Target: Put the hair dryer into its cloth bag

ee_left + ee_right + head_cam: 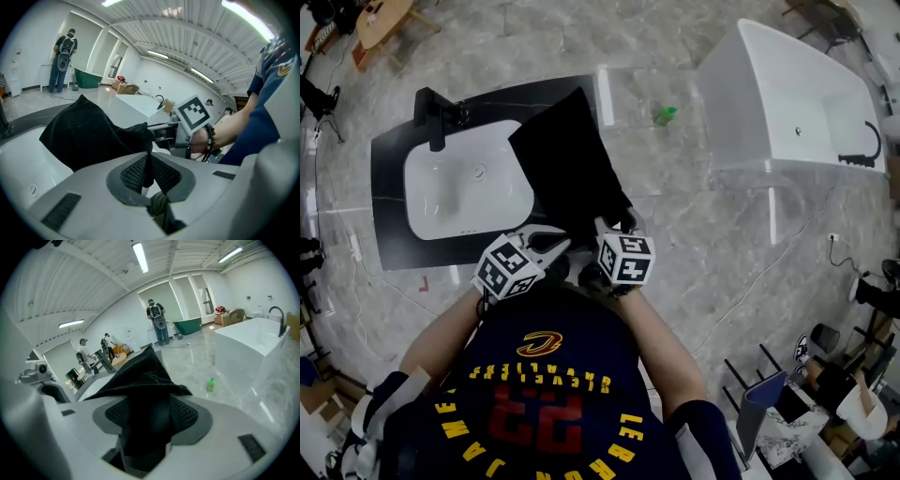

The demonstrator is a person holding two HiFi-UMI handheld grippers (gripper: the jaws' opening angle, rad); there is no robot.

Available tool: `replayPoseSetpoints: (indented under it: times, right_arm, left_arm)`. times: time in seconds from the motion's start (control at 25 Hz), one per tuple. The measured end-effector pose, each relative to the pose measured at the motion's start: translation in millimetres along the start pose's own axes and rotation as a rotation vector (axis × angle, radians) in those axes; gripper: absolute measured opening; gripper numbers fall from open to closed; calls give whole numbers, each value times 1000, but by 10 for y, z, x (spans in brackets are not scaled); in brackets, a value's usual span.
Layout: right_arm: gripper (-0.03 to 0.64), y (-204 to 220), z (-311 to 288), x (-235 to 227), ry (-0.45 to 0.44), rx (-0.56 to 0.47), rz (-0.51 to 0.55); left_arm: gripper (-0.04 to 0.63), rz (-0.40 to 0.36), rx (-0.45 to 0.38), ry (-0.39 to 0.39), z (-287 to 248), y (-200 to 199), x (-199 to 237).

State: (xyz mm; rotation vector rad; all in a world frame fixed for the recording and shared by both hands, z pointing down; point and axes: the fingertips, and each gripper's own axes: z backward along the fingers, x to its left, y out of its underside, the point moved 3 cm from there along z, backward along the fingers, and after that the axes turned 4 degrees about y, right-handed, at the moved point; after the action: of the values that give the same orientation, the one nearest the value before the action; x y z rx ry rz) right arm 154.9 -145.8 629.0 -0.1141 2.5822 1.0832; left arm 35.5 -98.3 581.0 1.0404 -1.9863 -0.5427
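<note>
The black cloth bag [570,164] lies spread from the sink counter [394,159] toward me, its near edge lifted between both grippers. My left gripper [557,243] is shut on a thin fold of the bag's edge [146,154]. My right gripper [611,227] is shut on a thicker bunch of the same black cloth [150,418]. In the left gripper view the right gripper [154,132] pinches the bag [89,133] from the other side. I cannot make out the hair dryer in any view; the cloth may hide it.
A white basin [459,187] with a black faucet [436,117] sits in the counter under the bag's left side. A white bathtub [797,103] stands to the right. A green bottle [666,114] lies on the marble floor. People stand far off [157,322].
</note>
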Motion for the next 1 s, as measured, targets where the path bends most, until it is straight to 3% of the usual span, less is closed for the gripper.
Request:
replayPoseSetpoints:
  times: [0.2,0.4,0.48,0.6,0.8,1.0]
  right_arm:
    - [222,296,482,-495,69,0,-87]
    - [222,565,795,-736,69,34,-124]
    - [221,606,863,-758,47,40,-118]
    - [222,619,925,-761,2,44,-99]
    - [221,599,848,-700,-82,49,-113]
    - [221,452,868,-606,-136,15,-131]
  left_arm:
    - [17,-13,66,-9,-199,96,-46]
    - [20,-154,240,-79,-427,384,-92]
    - [37,-187,267,-127,-458,440,-112]
    - [78,-174,244,-208,-437,419,-128]
    - [83,-109,157,-340,-150,336,-109]
    - [81,-149,76,-448,286,350,-163]
